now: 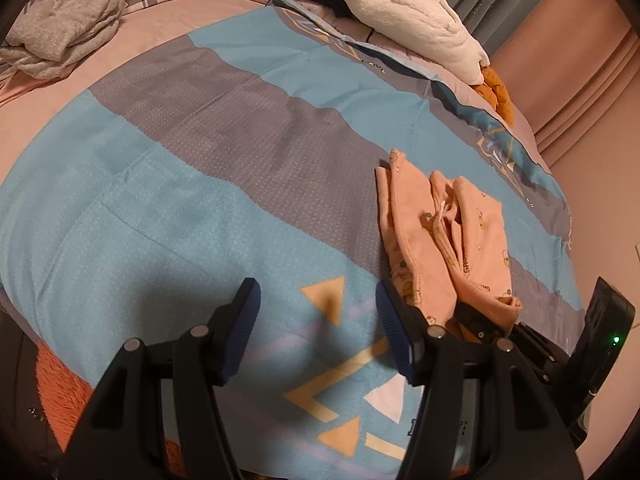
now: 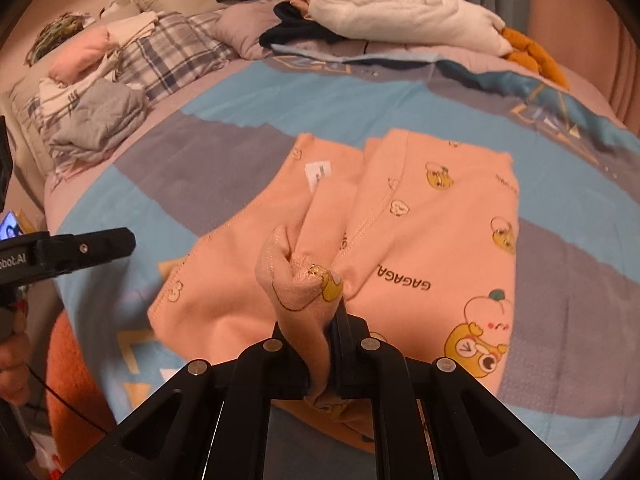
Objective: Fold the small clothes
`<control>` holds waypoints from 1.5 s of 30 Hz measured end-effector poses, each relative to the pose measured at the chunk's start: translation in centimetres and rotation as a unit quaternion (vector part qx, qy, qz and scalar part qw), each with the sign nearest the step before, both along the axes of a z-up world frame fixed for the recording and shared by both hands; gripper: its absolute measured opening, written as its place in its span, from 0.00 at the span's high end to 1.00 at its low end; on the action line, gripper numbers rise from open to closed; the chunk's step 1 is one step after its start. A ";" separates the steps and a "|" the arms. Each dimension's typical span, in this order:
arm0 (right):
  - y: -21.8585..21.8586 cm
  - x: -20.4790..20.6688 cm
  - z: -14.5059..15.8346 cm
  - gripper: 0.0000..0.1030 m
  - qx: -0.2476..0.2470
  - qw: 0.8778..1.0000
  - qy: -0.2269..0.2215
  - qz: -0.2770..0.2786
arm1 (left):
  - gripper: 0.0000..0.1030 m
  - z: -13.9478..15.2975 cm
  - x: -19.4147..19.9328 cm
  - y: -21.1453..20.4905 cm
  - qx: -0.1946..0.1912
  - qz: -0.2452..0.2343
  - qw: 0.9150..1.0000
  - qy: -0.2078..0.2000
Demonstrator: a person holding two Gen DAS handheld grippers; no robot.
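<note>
Garment: peach-pink small pants (image 2: 420, 232) lie on the bedspread (image 1: 180, 168), partly folded, waistband end bunched toward the near edge of the bed.
Print: yellow cartoon characters scattered over the fabric; the word "GAGAGA" reads upside down in the right wrist view, beside the centre seam.
Tag: white sewn-in label (image 2: 319, 171) on the far left panel; its text is too small to read.
Right gripper (image 2: 326, 344): clenched on a bunched fold of the pants, cloth pinched between both fingers and standing up above them.
Left gripper (image 1: 316, 320): released, jaws spread wide over bare bedspread, just left of the pants and not touching them; blue ribbed pads (image 1: 244, 328) face each other.
Gripper lettering: side of the left unit shows "obot.AI", first letters cut off by the frame edge.
Bedspread: blue and grey bands with yellow and white triangles; lettering near its far edge unreadable.
Open room: wide flat stretch of bedspread left of and beyond the pants.
Edges: grey clothing pile (image 1: 60, 24) far left; white fleece item (image 2: 404, 12) and an orange item (image 2: 532, 56) along the far right edge; plaid pillow (image 2: 172, 56) at the head.
</note>
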State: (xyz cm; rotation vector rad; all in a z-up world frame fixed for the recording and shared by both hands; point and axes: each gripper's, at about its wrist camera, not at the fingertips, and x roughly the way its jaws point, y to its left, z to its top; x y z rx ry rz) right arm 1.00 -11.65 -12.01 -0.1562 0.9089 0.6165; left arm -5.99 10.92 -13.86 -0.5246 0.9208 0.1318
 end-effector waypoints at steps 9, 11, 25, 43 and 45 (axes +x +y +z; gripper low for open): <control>-0.8 -0.7 0.9 0.89 0.012 1.000 0.015 0.003 | 0.38 1.7 0.1 -0.2 0.002 -0.007 1.000 -0.020; -1.3 -1.0 1.3 0.80 0.022 1.000 0.018 0.006 | 0.37 2.3 0.1 -0.4 0.004 -0.009 1.000 -0.027; -6.9 -1.6 4.0 0.38 0.037 0.996 -0.037 -0.076 | 0.33 3.7 1.7 -1.3 -0.013 -0.038 0.998 -0.044; -12.7 -0.2 0.4 0.38 0.040 0.974 0.005 -0.223 | 0.28 1.4 9.0 -7.1 -0.076 -0.155 0.985 -0.001; -13.1 -0.3 0.2 0.38 0.045 0.973 0.010 -0.226 | 0.28 0.7 9.9 -7.5 -0.073 -0.154 0.985 0.011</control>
